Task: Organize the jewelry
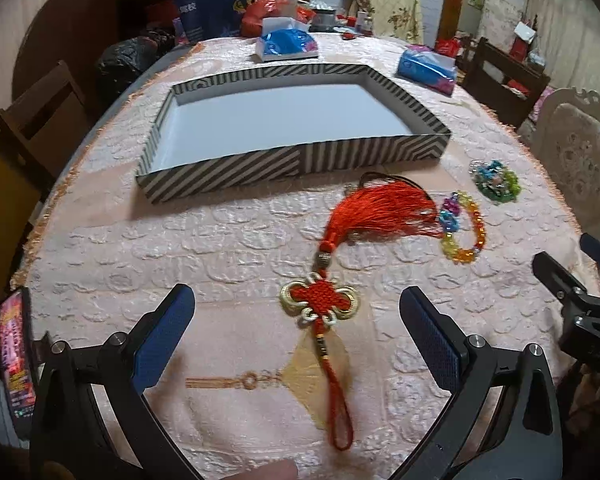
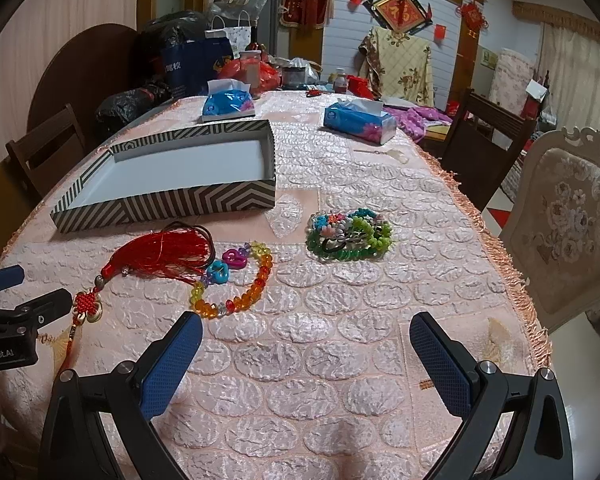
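Now both the left claw (image 1: 296, 324) and right claw (image 2: 306, 350) hang spread above the tablecloth (image 2: 340, 320)

Green bead pile (image 2: 350, 234): I cannot separate its tangled strands; dark piece in the middle unidentifiable.
Dark cord (image 1: 388, 178): mostly hidden under my red tassel (image 1: 384, 210).
Phone (image 1: 16, 360): cut by left edge; screen text too blurred.

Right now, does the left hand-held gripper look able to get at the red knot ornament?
Probably yes: the left hand-held gripper is open with the red knot ornament lying between and just ahead of its fingers on the tablecloth, nothing covering it.
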Demonstrator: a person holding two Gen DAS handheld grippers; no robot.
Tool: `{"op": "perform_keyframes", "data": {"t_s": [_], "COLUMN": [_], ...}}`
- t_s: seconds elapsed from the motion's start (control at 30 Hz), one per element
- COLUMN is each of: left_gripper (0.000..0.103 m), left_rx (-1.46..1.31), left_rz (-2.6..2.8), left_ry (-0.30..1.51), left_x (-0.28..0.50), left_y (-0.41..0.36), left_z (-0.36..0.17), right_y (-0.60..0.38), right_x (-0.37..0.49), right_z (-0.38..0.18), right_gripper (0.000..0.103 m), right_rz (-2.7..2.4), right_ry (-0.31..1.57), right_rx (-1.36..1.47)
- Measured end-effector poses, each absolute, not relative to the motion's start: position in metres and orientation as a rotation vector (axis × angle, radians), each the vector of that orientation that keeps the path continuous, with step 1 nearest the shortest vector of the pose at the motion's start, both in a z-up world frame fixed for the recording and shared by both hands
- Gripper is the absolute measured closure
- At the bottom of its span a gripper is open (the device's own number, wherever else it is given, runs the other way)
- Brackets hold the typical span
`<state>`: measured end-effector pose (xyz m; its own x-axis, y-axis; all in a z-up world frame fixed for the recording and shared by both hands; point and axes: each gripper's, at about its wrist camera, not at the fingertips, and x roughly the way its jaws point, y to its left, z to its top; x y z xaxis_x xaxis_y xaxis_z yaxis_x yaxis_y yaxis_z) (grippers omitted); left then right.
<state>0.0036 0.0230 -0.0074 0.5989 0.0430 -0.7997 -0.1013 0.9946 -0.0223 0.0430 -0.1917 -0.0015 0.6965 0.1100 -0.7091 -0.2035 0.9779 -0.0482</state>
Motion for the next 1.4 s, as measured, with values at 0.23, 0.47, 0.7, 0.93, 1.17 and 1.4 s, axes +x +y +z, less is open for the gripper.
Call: {"op": "perform_keyframes", "data": {"t_s": [0.23,0.47,0.7,0.93,1.17,1.4], "left_gripper": [0.000,0.000,0.000,0.000,0.000,0.000], "left_rx": [-0.057,-0.052,-0.047,-0.050,-0.049,-0.049], "left_rz": [0.061,0.052,0.057,0.057,0.058,0.057], "left_ry": [0.935,0.947,0.943,0.941,0.941,0.942], "left_x": [0.0029,0.0035,0.0034,0.0022,0.0016,0.0015], "left_y": [0.0156,0.0135,0.0140,0.0140,0.0141,0.0142], "left_z": [-0.0055,-0.0094,-0.0090,-0.0096,-0.0096,-0.0096], "right_y": [-0.1887,-0.1880,-0.1884,-0.1891,-0.1888,-0.1890], "right_x": [0.0430,0.0439,0.0438,0.0443,0.0443,0.0441], "right_z": [-0.0021,-0.0027,-0.0028,-0.0025,-0.0026,-0.0027], "right_gripper": [0.000,0.000,0.000,0.000,0.000,0.000], "right_rz": [0.174,0.169,0.169,0.169,0.168,0.169], "right_ry": [0.780,0.781,0.779,0.778,0.779,0.779], "right_rx": [-0.141,-0.143,-0.142,-0.143,-0.141,-0.141]}}
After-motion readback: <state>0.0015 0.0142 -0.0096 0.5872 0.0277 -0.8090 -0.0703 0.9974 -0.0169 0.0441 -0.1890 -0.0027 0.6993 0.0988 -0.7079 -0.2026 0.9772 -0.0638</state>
